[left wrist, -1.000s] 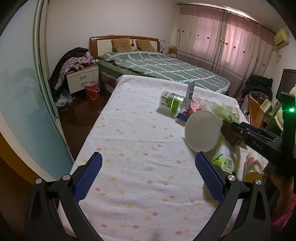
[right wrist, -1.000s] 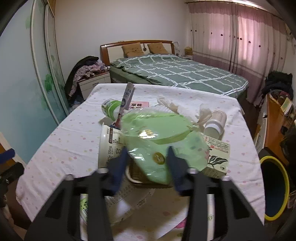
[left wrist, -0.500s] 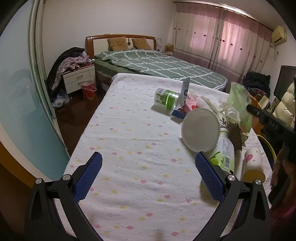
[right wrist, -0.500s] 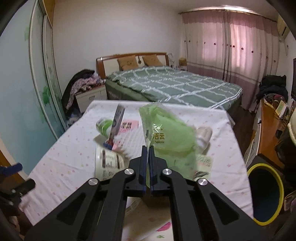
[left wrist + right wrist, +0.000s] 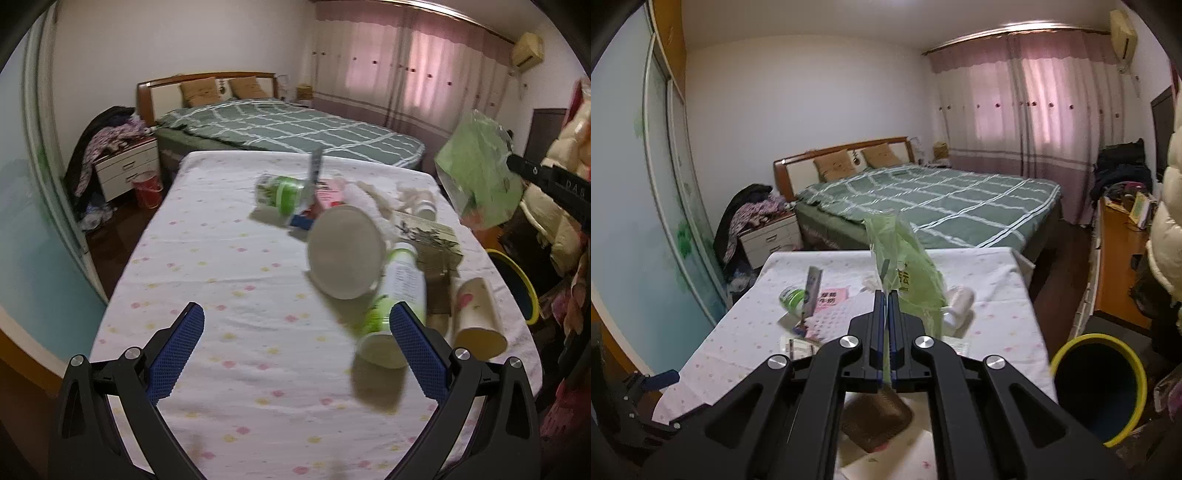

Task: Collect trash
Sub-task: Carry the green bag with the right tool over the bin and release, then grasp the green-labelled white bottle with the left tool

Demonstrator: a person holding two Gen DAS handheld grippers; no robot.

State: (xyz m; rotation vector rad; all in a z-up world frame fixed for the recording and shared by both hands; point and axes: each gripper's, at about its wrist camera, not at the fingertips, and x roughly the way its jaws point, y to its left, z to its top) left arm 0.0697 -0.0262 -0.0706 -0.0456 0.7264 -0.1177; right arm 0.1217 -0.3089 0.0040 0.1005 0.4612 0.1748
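Currently, the right gripper [image 5: 887, 295] has its fingers clamped on a green plastic bag [image 5: 908, 273], held raised above the counter [image 5: 236, 273] near the yellow-rimmed bin [image 5: 1097, 387]. The left gripper [image 5: 295, 347] hovers with fingers wide apart, holding nothing.

tablecloth [image 5: 229, 280]: white, pink and yellow dots | bag [image 5: 908, 273]: translucent green | bin [image 5: 1097, 387]: yellow rim, blue wall | bedcover [image 5: 945, 199]: green, white grid | curtains [image 5: 1034, 110]: pink | finger pads [image 5: 177, 350]: blue
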